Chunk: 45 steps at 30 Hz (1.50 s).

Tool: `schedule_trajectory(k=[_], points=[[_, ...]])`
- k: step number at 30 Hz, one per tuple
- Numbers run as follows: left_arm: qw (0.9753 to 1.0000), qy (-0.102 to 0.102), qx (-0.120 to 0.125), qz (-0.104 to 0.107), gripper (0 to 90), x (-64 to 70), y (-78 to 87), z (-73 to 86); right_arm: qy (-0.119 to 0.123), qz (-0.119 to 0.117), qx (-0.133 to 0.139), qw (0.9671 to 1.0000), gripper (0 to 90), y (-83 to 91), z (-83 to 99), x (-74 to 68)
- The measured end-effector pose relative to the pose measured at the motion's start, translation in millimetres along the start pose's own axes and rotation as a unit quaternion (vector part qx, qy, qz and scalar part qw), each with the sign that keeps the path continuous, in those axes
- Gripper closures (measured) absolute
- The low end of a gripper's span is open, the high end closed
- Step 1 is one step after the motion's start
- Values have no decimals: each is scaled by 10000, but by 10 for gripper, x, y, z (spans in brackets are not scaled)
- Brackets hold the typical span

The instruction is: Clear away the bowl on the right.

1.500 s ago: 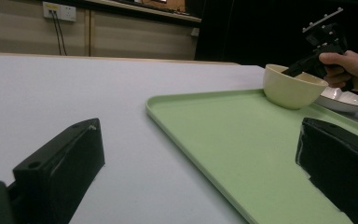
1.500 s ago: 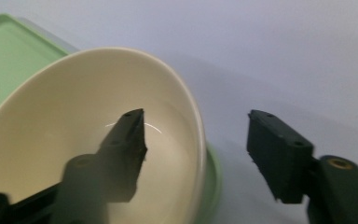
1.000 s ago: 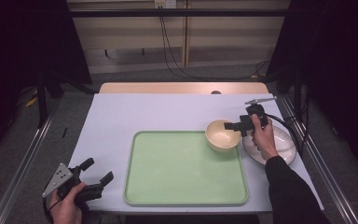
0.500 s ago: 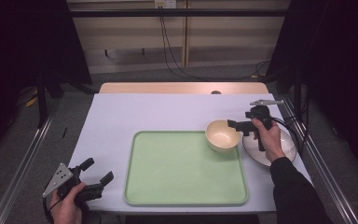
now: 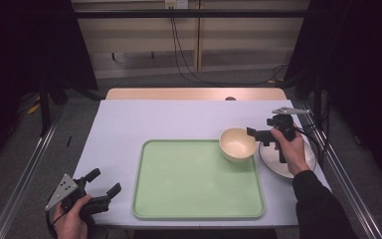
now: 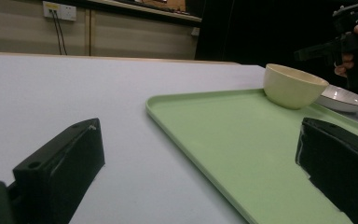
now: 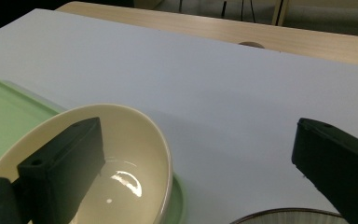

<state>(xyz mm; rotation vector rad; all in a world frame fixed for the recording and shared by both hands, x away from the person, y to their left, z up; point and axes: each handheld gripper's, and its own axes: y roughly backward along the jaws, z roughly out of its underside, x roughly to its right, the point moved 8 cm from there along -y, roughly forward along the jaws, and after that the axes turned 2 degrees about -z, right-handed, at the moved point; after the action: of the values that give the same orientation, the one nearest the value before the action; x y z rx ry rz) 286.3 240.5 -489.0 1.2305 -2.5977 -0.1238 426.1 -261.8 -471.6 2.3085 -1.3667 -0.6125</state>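
The left tool [image 5: 102,186] rests open and empty at the near corner of the counter [image 5: 179,119]. Farther off, a plain cream bowl [image 5: 237,144] already sits on the green tray's [image 5: 194,184] far right corner. The right tool [image 5: 256,133] hovers beside it, jaws wide apart, empty, above a plate [image 5: 308,159]. The plate probably remains to be moved.

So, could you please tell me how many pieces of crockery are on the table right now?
2. A cream bowl sits on the far right corner of the green tray, and a white plate lies on the table just right of the tray, partly hidden by the right hand.
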Motion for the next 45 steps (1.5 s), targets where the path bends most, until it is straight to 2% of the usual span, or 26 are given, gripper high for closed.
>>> schedule_trajectory(k=[5, 12, 22, 33, 45], points=[[10000, 11, 18, -31, 11, -3, -4, -1, 132, 170, -35, 9998, 18, 94, 31, 15], [10000, 1, 4, -19, 11, -6, 0, 0, 262, 329, 133, 9990, 24, 244, 30, 50], [10000, -1, 7, -43, 11, -4, 1, 0, 244, 266, 228, 9991, 26, 439, 53, -6], [10000, -13, 18, -82, 11, -14, 4, -3, 402, 305, 184, 9986, 26, 614, 204, -36], [10000, 20, 21, -44, 11, 3, 0, -4, 409, 337, 154, 9985, 29, 849, 401, -18]])
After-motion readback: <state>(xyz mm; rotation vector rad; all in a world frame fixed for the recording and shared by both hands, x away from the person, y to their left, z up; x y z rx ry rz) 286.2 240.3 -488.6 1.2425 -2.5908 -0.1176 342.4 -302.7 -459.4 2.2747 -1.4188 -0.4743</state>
